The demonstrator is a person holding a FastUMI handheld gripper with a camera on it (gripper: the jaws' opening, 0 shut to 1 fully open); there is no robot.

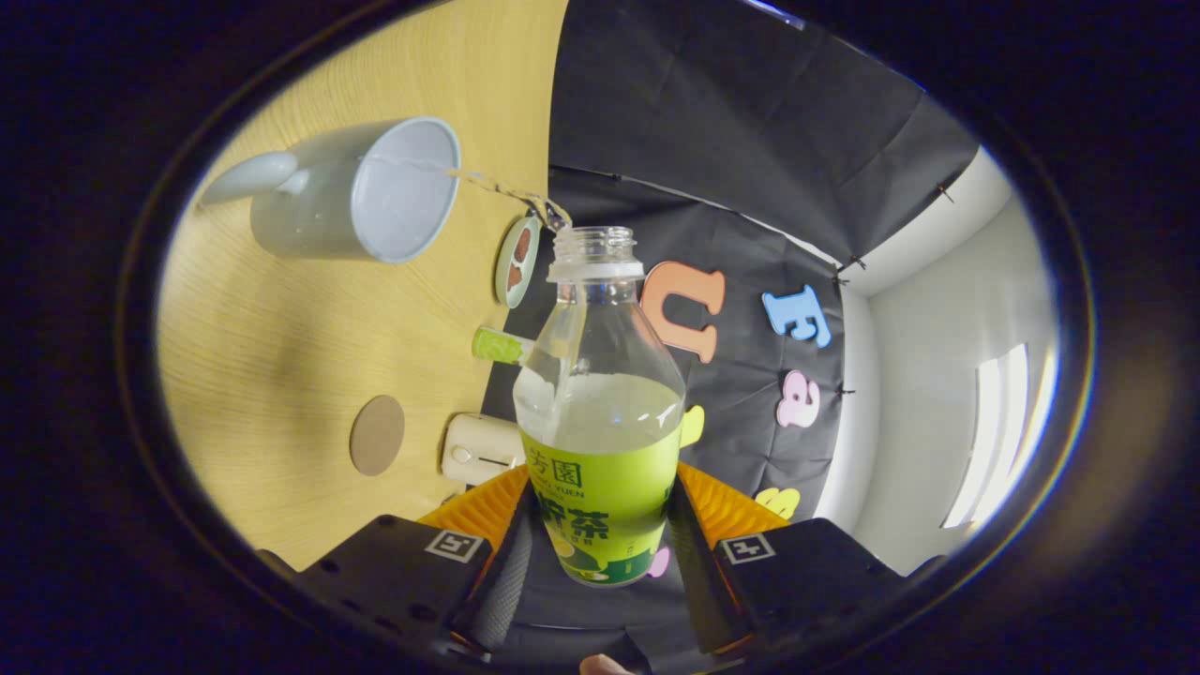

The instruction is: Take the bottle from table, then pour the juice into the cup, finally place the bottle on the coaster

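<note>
The jaws [600,534] are clamped on the labelled lower half of the bottle [600,412], hiding its base. Its long axis runs straight ahead from them, open neck toward the cup [361,192] on the bench [300,337]; a thin stream crosses into the cup. The round coaster [377,435] lies nearer the jaws

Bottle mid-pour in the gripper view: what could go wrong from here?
The stream leaves the bottle as a thin arc that crosses a gap to the cup; a small wobble could spill it on the table. The gripper has its jaws on the bottle's base only, so it might slip.
</note>
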